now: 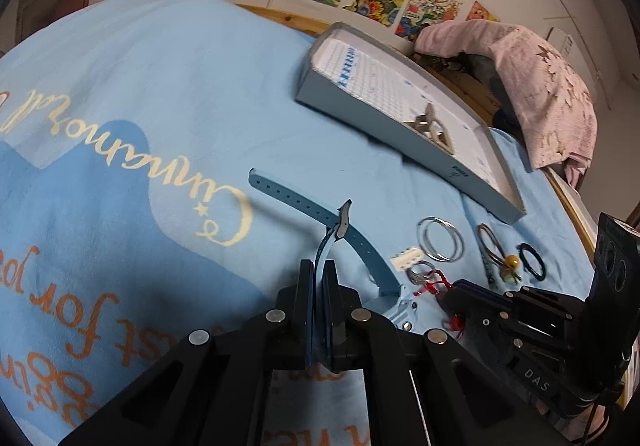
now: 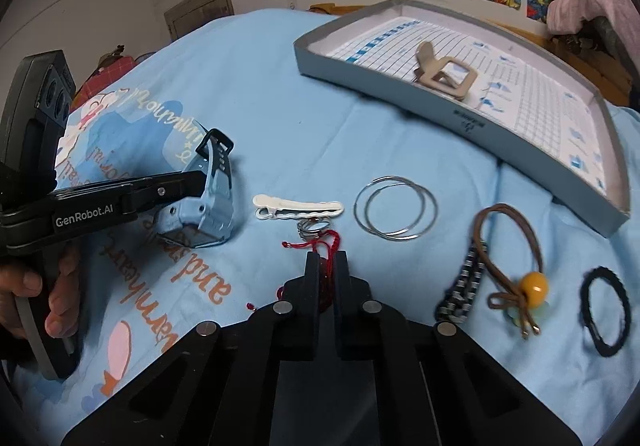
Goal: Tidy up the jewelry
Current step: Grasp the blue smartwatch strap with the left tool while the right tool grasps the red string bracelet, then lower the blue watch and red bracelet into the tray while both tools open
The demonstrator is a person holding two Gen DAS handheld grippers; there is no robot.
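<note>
My left gripper (image 1: 320, 266) is shut on the strap of a light blue watch (image 1: 352, 242); in the right wrist view the left gripper (image 2: 196, 182) holds the watch (image 2: 208, 202) just above the blue blanket. My right gripper (image 2: 326, 260) is shut on a red string bracelet (image 2: 326, 240) lying on the blanket; the right gripper also shows in the left wrist view (image 1: 452, 288). A grey box lid (image 2: 460, 118) at the back right holds a beige hair claw (image 2: 446, 76).
On the blanket lie a white hair clip (image 2: 298, 208), a silver ring (image 2: 314, 226), two silver hoops (image 2: 394, 208), a brown hair tie with a yellow bead (image 2: 534, 286), a striped band (image 2: 460, 286) and a black hair tie (image 2: 606, 316). A pink cloth (image 1: 540, 86) lies behind the lid.
</note>
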